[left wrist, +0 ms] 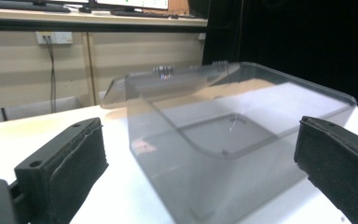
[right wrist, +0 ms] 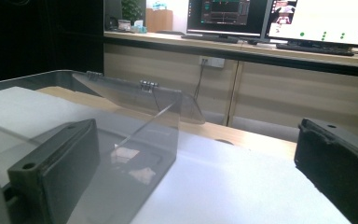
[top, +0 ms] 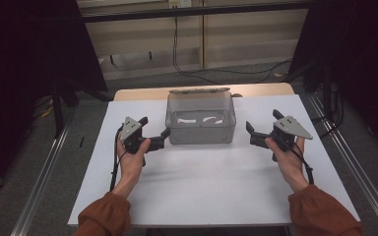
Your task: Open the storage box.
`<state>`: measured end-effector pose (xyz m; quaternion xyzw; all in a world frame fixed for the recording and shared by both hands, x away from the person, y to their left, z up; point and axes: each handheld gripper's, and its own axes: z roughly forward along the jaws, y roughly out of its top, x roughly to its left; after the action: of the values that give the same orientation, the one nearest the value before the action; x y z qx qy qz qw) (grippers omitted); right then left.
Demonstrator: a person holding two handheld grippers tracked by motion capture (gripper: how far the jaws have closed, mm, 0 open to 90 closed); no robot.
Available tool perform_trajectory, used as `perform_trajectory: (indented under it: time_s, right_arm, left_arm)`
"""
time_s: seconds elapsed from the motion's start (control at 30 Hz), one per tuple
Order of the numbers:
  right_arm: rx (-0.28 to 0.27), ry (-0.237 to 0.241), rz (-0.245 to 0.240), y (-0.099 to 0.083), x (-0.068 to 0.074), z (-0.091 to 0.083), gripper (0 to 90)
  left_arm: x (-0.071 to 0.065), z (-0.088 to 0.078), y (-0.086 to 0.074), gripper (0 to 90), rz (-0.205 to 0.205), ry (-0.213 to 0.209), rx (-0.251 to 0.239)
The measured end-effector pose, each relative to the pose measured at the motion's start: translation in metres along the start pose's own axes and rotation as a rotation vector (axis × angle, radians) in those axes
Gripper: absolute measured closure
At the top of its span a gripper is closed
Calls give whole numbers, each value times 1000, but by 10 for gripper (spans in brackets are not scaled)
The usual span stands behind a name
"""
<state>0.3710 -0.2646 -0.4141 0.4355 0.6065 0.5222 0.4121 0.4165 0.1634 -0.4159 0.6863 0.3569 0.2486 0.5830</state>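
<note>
Currently I see a clear plastic box [top: 200,119] with its hinged lid [top: 200,90] thrown back, sitting at upper centre of the frame on the white surface [top: 211,182]. My left tool [top: 163,136] touches its lower-left corner and my right tool [top: 250,132] hovers just right of it, both with jaws spread and holding nothing. I judge this the approach step; next, each tool must close in on a side wall.

Open tabletop [top: 202,182] around clear box [top: 200,129]
</note>
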Motion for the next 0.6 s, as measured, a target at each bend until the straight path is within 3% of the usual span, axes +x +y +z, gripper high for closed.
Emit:
perform_trajectory:
  time_s: [0.23, 0.3, 0.4, 0.6]
  right_arm:
    - [-7, -19, 17, -9, 0, -24, 0]
    - [-13, -22, 23, -14, 0, -37, 0]
    - [-9, -41, 31, -21, -1, -49, 0]
    - [2, -62, 40, -29, -2, -72, 0]
  left_arm:
    - [-4, -22, -8, 15, -10, 29, -13]
    - [-5, -35, -12, 15, -28, 50, -44]
    - [-7, -48, -17, 15, -21, 81, -57]
    - [-12, -67, -27, 15, -11, 97, -60]
